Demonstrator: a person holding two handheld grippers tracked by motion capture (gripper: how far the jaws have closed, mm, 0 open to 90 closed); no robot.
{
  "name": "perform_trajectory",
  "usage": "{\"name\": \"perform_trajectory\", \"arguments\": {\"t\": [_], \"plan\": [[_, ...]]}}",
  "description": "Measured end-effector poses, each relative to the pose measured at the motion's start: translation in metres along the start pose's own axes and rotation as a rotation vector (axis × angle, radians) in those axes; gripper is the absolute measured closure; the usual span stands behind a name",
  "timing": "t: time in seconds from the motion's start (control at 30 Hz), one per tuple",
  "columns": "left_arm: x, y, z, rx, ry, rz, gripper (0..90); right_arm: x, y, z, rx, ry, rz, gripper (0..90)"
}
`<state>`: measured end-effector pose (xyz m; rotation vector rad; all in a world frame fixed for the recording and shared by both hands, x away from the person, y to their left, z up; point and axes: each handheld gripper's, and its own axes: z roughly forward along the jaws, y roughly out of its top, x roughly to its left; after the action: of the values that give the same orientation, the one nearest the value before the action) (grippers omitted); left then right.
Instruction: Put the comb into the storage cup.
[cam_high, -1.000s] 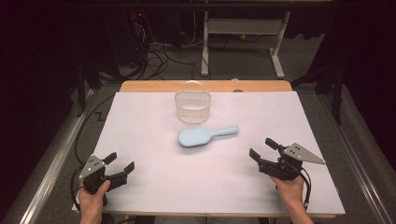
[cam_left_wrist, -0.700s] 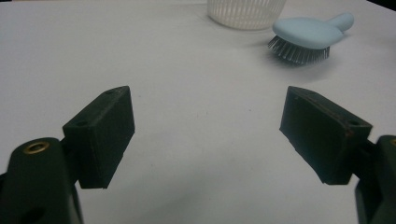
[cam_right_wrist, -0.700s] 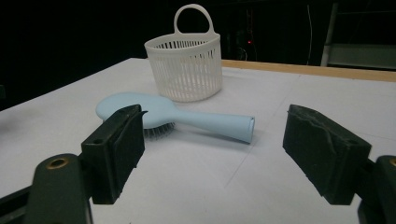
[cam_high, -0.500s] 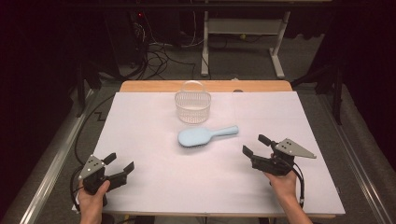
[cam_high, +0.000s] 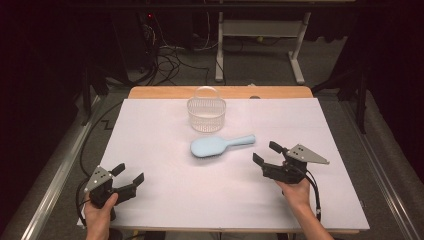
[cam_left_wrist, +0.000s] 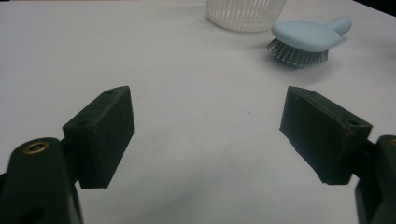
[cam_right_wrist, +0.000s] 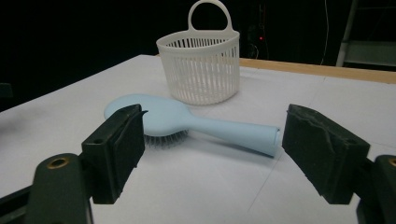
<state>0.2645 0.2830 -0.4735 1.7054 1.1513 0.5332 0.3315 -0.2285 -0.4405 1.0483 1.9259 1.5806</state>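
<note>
A light blue hairbrush (cam_high: 220, 145) lies bristles down in the middle of the white table, its handle pointing right. Behind it stands a white slatted basket (cam_high: 206, 111) with a loop handle. My right gripper (cam_high: 267, 154) is open, a short way right of the brush handle and aimed at it; in the right gripper view the hairbrush (cam_right_wrist: 187, 121) lies between the jaws with the basket (cam_right_wrist: 200, 65) beyond. My left gripper (cam_high: 128, 173) stands open near the front left corner, nothing between its jaws; its view has the hairbrush (cam_left_wrist: 306, 39) far off at upper right beside the basket (cam_left_wrist: 245, 14).
The white sheet (cam_high: 165, 165) covers the table, with a wooden strip (cam_high: 165, 92) along the far edge. Beyond the table are cables and a metal frame's legs (cam_high: 295, 60) on the floor. A metal rail (cam_high: 50, 185) runs along the left side.
My right gripper has moved left and forward toward the brush handle. The left gripper, brush and basket have stayed put.
</note>
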Motion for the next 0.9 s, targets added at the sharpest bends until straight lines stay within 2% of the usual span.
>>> {"name": "perform_trajectory", "arguments": {"t": [0.63,0.9], "plan": [[-0.001,0.000,0.002,0.003,-0.002,0.002,18.5,0.005,0.007,0.023,0.026,0.028,0.003,22.0],[-0.001,0.000,0.002,0.001,-0.003,-0.003,18.6,0.008,0.011,0.037,0.056,0.038,0.013,23.2]]}}
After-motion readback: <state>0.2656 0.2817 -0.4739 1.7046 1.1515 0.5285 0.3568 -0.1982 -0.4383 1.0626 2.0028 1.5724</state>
